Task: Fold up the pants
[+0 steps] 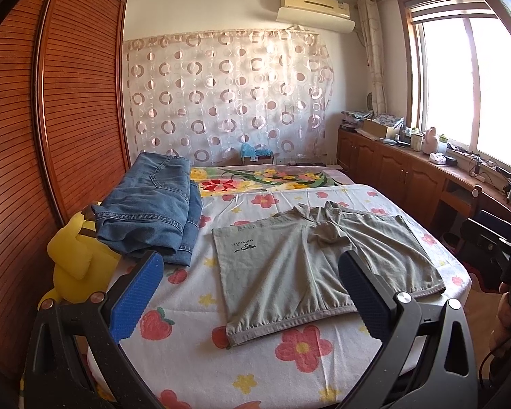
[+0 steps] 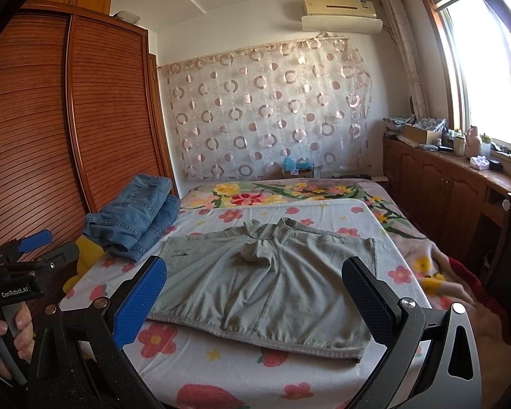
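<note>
grey shorts (image 1: 323,262) spread flat on bed (image 1: 289,368), unfolded | folded jeans (image 1: 153,211) set aside | left gripper (image 1: 252,293), right gripper (image 2: 255,303) fingers spread, empty | fold apparently not begun

Grey-green pants (image 1: 323,259) on a white sheet (image 1: 194,293) with pink flowers; blue jeans (image 1: 153,214), yellow plush toy (image 1: 75,259) alongside.

Grey pants (image 2: 269,283) spread flat on the flowered bed (image 2: 289,385); right claw (image 2: 255,300) hovers above, jaws wide apart.
</note>
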`<action>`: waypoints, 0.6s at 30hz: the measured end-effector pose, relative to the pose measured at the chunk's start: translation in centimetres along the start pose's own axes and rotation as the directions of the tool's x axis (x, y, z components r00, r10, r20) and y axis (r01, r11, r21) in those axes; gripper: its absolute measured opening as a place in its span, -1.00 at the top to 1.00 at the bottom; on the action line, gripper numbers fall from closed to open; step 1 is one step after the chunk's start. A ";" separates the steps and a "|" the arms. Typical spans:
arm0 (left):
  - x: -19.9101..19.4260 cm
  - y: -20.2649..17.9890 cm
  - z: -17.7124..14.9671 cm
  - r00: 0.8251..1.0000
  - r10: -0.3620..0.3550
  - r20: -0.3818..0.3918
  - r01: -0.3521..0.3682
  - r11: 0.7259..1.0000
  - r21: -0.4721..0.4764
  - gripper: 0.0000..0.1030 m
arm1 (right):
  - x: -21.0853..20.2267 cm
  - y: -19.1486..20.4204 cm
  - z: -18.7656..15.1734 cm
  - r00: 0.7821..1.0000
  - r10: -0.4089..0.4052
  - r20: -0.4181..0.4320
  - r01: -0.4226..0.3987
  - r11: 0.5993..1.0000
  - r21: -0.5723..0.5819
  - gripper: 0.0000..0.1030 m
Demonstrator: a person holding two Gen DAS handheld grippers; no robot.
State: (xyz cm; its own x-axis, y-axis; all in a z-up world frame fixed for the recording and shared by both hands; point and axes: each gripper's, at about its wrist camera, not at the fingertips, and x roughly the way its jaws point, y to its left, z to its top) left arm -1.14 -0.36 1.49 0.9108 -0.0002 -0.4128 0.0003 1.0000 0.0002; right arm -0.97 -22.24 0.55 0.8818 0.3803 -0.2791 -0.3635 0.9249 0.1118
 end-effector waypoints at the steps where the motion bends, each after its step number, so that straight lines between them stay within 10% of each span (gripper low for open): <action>1: 0.0 0.0 0.0 1.000 0.001 0.000 -0.001 1.000 0.000 -0.99 | 0.0 0.0 0.0 1.000 -0.001 0.001 0.001 1.000 -0.001 -1.00; 18: 0.0 0.1 -0.1 1.000 0.002 0.008 -0.002 1.000 0.000 -0.99 | 0.0 0.1 -0.1 1.000 -0.001 0.001 0.001 1.000 0.001 -1.00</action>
State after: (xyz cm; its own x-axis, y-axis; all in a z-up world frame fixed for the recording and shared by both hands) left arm -1.23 -0.30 1.38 0.9142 0.0021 -0.4054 -0.0018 1.0000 0.0011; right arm -1.04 -22.16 0.52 0.8825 0.3791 -0.2783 -0.3620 0.9253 0.1126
